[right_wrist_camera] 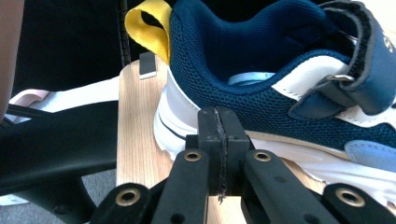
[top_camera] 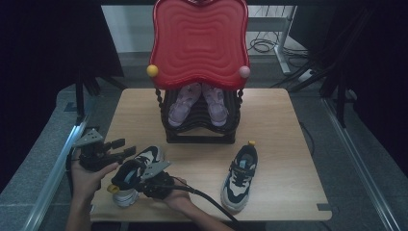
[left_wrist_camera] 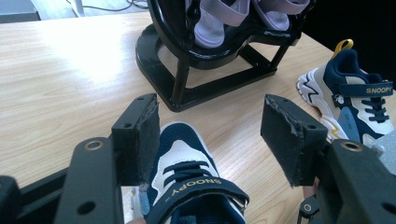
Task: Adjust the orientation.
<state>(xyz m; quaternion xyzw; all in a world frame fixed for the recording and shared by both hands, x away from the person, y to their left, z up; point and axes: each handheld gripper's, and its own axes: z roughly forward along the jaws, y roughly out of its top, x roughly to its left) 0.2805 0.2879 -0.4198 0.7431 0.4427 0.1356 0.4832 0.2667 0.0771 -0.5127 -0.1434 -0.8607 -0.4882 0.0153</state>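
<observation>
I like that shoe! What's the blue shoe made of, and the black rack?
Shoe: its blue part looks like soft woven mesh, from the tiny holes; the white sole looks rubbery and smooth. Rack: likely glossy hard plastic, since it shines, though painted metal is possible.

We lose the heel of the navy-and-white strapped sneaker [left_wrist_camera: 187, 186] below the left gripper [left_wrist_camera: 210, 135] view's bottom edge, and beyond the jaws the pair of lilac sandals [left_wrist_camera: 233, 18] on the black wire rack [left_wrist_camera: 210, 70] is cropped.
</observation>
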